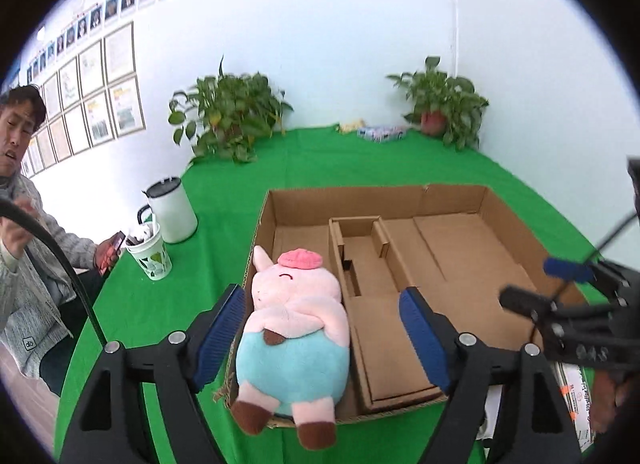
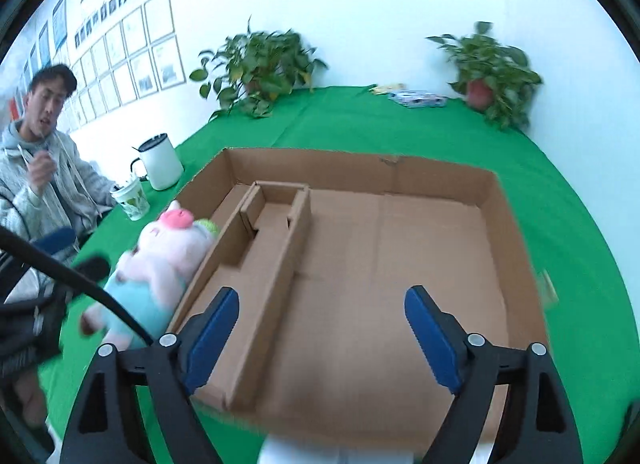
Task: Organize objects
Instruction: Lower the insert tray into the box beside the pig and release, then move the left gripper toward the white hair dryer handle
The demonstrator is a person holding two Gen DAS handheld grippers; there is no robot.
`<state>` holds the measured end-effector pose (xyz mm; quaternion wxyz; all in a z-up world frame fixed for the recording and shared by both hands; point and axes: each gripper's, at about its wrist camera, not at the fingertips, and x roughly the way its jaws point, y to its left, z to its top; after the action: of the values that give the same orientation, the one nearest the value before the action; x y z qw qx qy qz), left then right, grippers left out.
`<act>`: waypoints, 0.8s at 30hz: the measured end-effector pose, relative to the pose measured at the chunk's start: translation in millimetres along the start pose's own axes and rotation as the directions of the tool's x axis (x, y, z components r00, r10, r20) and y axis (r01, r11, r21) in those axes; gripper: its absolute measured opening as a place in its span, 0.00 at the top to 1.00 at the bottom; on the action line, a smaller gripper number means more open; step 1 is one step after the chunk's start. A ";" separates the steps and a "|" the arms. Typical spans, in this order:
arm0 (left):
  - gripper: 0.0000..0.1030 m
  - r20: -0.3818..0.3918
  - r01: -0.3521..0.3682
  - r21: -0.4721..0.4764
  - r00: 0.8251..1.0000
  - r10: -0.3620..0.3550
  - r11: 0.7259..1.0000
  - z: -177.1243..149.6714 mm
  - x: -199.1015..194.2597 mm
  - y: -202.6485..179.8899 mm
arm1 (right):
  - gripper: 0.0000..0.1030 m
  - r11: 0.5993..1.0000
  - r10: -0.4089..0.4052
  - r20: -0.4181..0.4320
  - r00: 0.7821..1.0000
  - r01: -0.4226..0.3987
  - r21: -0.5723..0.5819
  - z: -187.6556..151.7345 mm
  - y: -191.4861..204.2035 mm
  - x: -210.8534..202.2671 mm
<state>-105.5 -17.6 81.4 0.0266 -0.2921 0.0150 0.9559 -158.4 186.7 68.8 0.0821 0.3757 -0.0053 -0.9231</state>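
Note:
A pink plush pig (image 1: 298, 316) with a pink cap and light blue trousers lies in the left compartment of a shallow cardboard box (image 1: 486, 202), its feet over the near rim. My left gripper (image 1: 322, 330) is open, its blue pads on either side of the pig and apart from it. In the right wrist view the pig (image 2: 160, 260) lies at the box's left side, beside the cardboard divider (image 2: 276, 260). My right gripper (image 2: 322, 328) is open and empty above the box's (image 2: 496, 200) large right compartment. It also shows in the left wrist view (image 1: 548, 284), at the right.
A green cloth (image 1: 168, 304) covers the table. A white jug (image 1: 172, 210) and a patterned cup (image 1: 150, 256) stand at the left edge, near a seated person (image 1: 24, 224). Two potted plants (image 1: 228, 116) (image 1: 442, 104) and a flat packet (image 1: 382, 132) are at the back wall.

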 end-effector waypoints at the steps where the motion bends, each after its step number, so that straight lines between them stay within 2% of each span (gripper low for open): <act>1: 0.23 0.016 0.006 0.004 1.000 -0.006 1.000 -3.6 -6.6 -4.6 | 0.17 1.000 0.003 0.006 1.000 -0.003 0.008 -13.4 -1.7 -13.8; 6: 0.23 0.030 0.032 0.017 0.999 -0.032 0.999 -21.7 -25.9 -25.0 | 0.15 1.000 -0.014 -0.002 1.000 0.014 0.022 -62.4 -4.5 -55.4; 10: 0.23 0.026 0.064 -0.009 0.998 -0.064 0.998 -34.8 -36.9 -34.1 | 0.15 0.999 -0.022 0.000 1.000 0.022 0.037 -96.1 1.2 -77.4; 13: 0.23 0.013 0.076 -0.007 0.997 -0.076 0.997 -43.8 -40.7 -39.9 | 0.16 0.998 -0.044 0.002 0.999 0.044 0.036 -109.2 4.5 -86.6; 17: 0.23 -0.012 0.086 -0.010 0.996 -0.086 0.996 -54.4 -43.7 -43.8 | 0.23 0.998 -0.063 0.013 0.998 0.062 0.011 -119.2 7.5 -96.6; 18: 0.23 -0.011 0.086 -0.013 0.996 -0.086 0.996 -56.2 -45.2 -43.8 | 0.28 0.998 -0.068 0.016 0.998 0.067 0.010 -119.5 6.8 -98.0; 19: 0.23 -0.008 0.083 -0.015 0.997 -0.083 0.996 -57.5 -46.3 -43.6 | 0.41 0.996 -0.083 0.018 0.996 0.083 0.011 -120.5 5.8 -99.6; 21: 0.27 -0.004 0.058 -0.020 0.998 -0.058 0.998 -60.5 -49.1 -43.6 | 0.57 0.992 -0.125 0.017 0.992 0.125 0.007 -121.0 4.6 -99.8; 22: 0.48 -0.005 0.050 -0.020 0.999 -0.050 0.999 -62.0 -49.9 -43.6 | 0.65 0.991 -0.135 0.023 0.991 0.135 0.009 -122.4 3.4 -101.3; 23: 0.84 -0.021 0.052 -0.015 0.998 -0.053 0.999 -63.1 -48.5 -43.6 | 0.66 0.989 -0.145 0.031 0.989 0.144 0.017 -124.3 1.2 -103.8; 24: 0.99 -0.054 0.069 -0.018 0.996 -0.070 0.997 -64.5 -45.1 -43.3 | 0.66 0.989 -0.149 0.033 0.988 0.149 0.021 -124.2 -1.1 -104.3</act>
<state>-29.5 20.9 52.6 0.0571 -0.3186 -0.0019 0.9462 1.1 210.4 51.9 0.0092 0.3598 0.0126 -0.9329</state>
